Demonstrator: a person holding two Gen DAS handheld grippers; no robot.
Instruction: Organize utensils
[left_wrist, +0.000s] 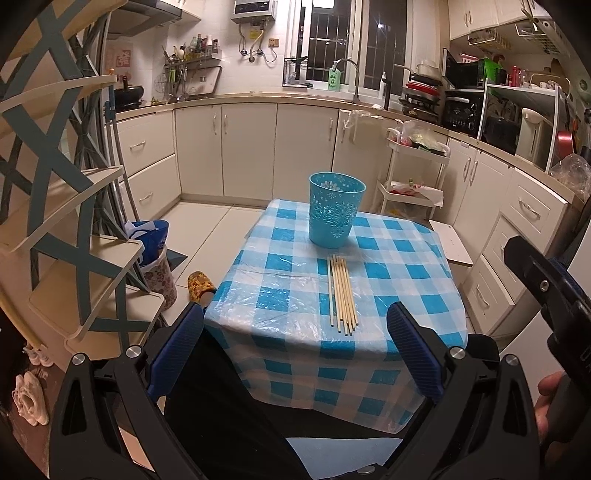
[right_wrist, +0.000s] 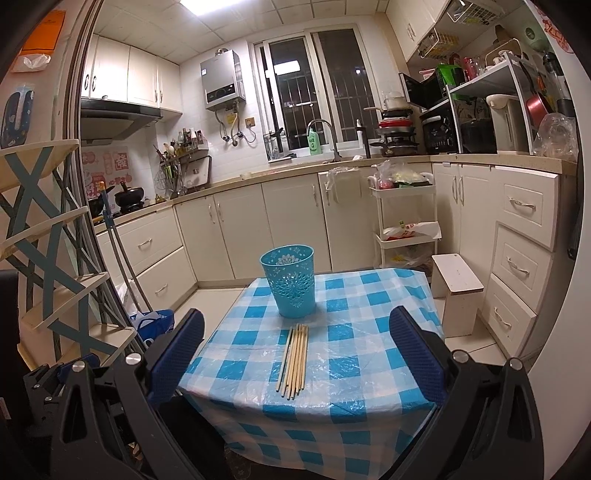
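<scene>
chopsticks (left_wrist: 342, 291) lie on checked tablecloth (left_wrist: 399, 273); kitchen cabinets (left_wrist: 247, 147) behind.

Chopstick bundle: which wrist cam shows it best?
Left wrist. The chopsticks lie nearer the frame's centre and look slightly larger, with separate sticks easier to tell apart. Right wrist shows the whole bundle too, slightly smaller and slanted, in front of the blue holder.

I hold my left gripper (left_wrist: 295, 332) and right gripper (right_wrist: 295, 336) level side by side, jaws spread wide, gripping nothing.
</scene>
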